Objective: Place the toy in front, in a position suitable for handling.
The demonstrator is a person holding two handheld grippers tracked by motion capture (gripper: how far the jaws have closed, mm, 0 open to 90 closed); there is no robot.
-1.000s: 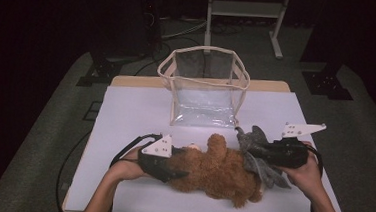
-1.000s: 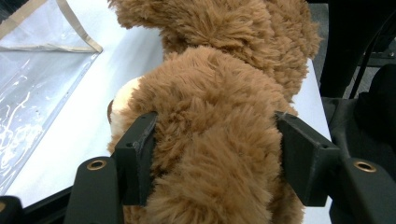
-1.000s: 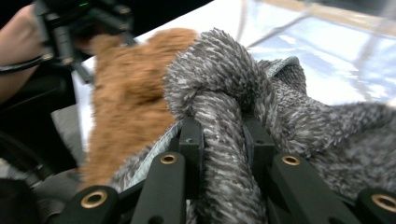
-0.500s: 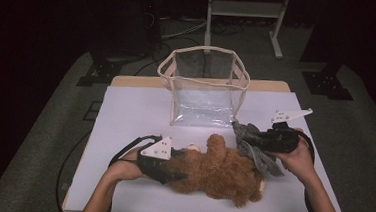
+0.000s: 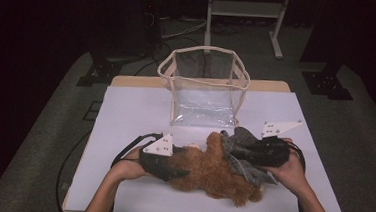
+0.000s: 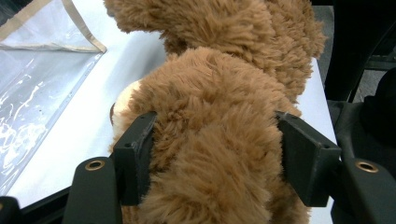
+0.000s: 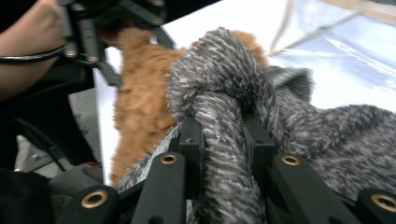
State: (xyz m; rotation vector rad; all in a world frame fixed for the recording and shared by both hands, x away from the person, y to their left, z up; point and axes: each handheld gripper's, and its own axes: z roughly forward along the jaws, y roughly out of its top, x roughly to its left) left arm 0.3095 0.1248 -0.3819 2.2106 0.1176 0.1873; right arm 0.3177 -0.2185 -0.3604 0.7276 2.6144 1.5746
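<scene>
A white table point(image 5: 136, 107) takes up the middle of the room, with grey floor around it. Toward twelve o'clock on the tabletop stands a clear plastic bag point(image 5: 204, 89) with a beige rim, upright and open at the top.

Nearer the person, around six o'clock from the bag, a brown plush bear point(image 5: 211, 170) lies flat on the table. A grey fuzzy cloth point(image 5: 240, 150) lies over its end at about three o'clock, touching the fur and spilling onto the table beside it.

The person's left hand point(image 5: 124, 164) holds the left gripper point(image 5: 179, 171) at the bear's nine o'clock end. In the left gripper view its two black jaws stand on either side of a thick bulge of brown plush point(image 6: 210, 140), both pads pressed into the fur, so it grips the bear. Those jaws have just been easing a little wider, with the plush between them all the while.

The right hand point(image 5: 291, 171) holds the right gripper point(image 5: 238, 149) at the three o'clock end. In the right gripper view its jaws are drawn close together and pinch a twisted fold of the grey cloth point(image 7: 224, 121); the bear's brown fur point(image 7: 140, 93) shows just behind at ten o'clock.
</scene>
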